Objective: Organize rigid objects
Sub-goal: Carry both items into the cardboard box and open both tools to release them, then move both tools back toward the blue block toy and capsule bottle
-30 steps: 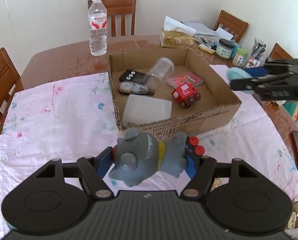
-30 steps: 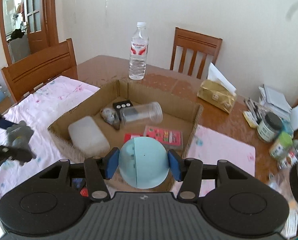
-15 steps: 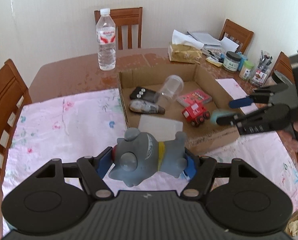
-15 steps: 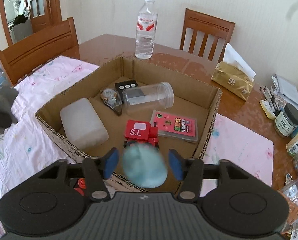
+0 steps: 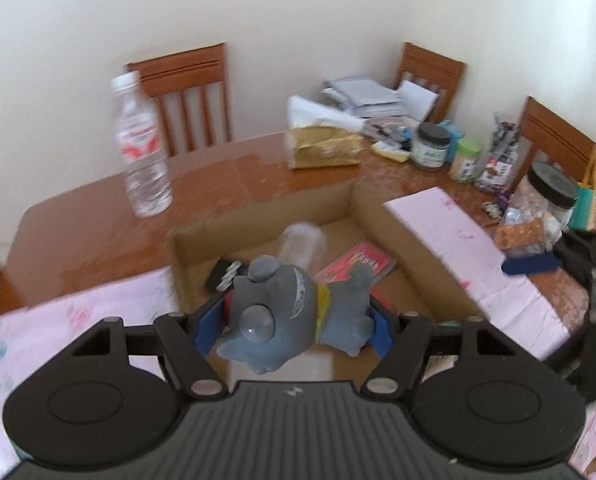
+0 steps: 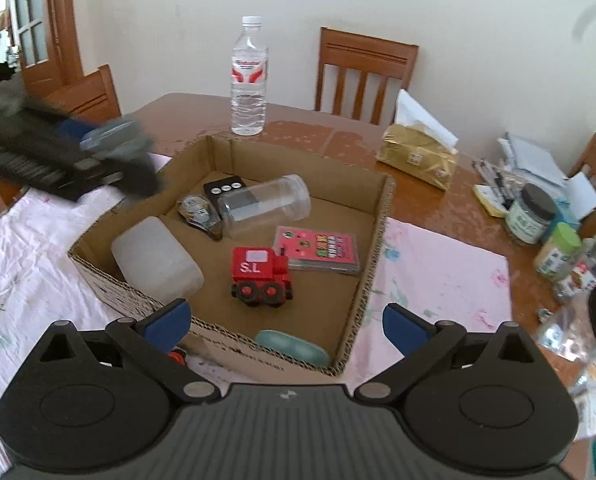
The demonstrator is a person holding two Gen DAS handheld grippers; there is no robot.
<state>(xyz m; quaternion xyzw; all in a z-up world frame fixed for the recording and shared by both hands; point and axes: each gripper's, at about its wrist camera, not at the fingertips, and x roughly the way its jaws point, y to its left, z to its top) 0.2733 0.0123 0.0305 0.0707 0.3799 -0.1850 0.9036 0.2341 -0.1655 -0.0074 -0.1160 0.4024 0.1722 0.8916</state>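
My left gripper [image 5: 293, 326] is shut on a grey shark-like toy [image 5: 285, 312] and hovers over the near wall of the cardboard box [image 5: 410, 248]. In the right wrist view it is a blurred shape [image 6: 109, 148] above the box's left corner. My right gripper [image 6: 285, 319] has its jaws opening wide, with nothing between them. Just below it, a teal oval case [image 6: 291, 347] lies in the near corner of the box [image 6: 378, 240]. Also inside are a red toy train [image 6: 261, 276], a clear jar [image 6: 265, 204], a pink card pack [image 6: 318, 250], a white block [image 6: 155, 258] and a black remote [image 6: 223, 188].
A water bottle [image 6: 249, 80] stands behind the box, with a gold tissue pack [image 6: 418, 156] to its right. Jars [image 6: 532, 216] and pens crowd the table's right side. Pink floral cloth [image 6: 438, 280] lies under the box. Wooden chairs [image 6: 364, 76] ring the table.
My right gripper opened and the teal case dropped into the box's near corner. My left gripper carried the grey toy forward until it hung over the box.
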